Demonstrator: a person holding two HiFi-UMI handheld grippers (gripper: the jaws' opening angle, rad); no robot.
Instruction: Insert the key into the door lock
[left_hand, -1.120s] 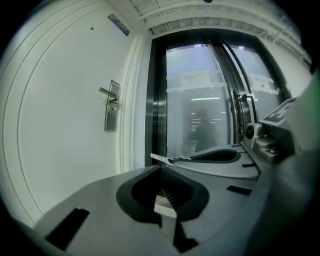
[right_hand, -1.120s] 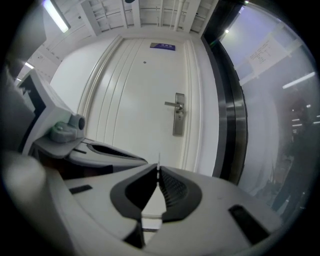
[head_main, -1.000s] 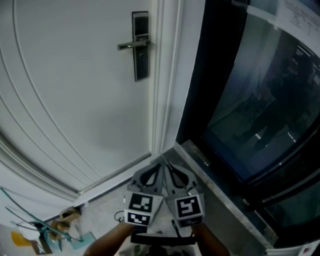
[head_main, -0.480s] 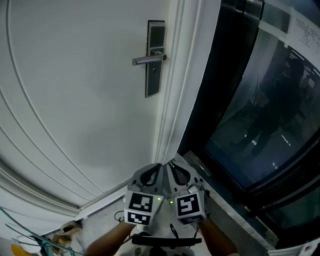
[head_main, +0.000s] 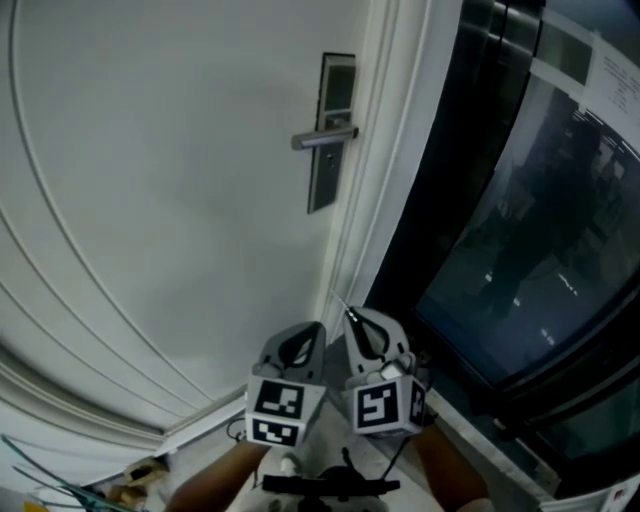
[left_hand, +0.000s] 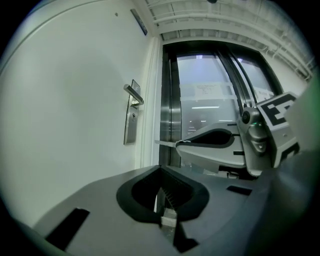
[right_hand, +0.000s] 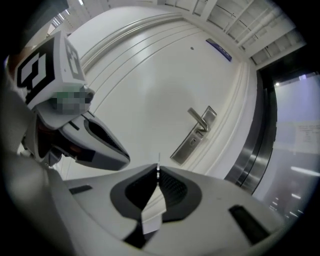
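The white door (head_main: 150, 180) carries a dark metal lock plate (head_main: 330, 135) with a lever handle (head_main: 322, 138) near its right edge. Both grippers sit low in the head view, well short of the lock. My right gripper (head_main: 348, 318) is shut on a thin silver key (head_main: 340, 304) whose blade pokes out past the tips toward the door. That key (left_hand: 165, 143) also shows in the left gripper view, and edge-on as the key (right_hand: 158, 165) in the right gripper view, below the lock plate (right_hand: 192, 137). My left gripper (head_main: 312, 330) is shut with nothing in it, just left of the right one.
A white door frame (head_main: 385, 170) runs right of the lock. Beyond it stands a dark glass panel (head_main: 520, 230) with a paper notice (head_main: 615, 80). A stone threshold (head_main: 470, 440) lies below. Clutter with teal sticks (head_main: 60, 490) lies on the floor at bottom left.
The head view has shifted, so the lock sits further right and lower in the picture. The right gripper has risen a little and drawn slightly apart from the left, with the key's blade now showing.
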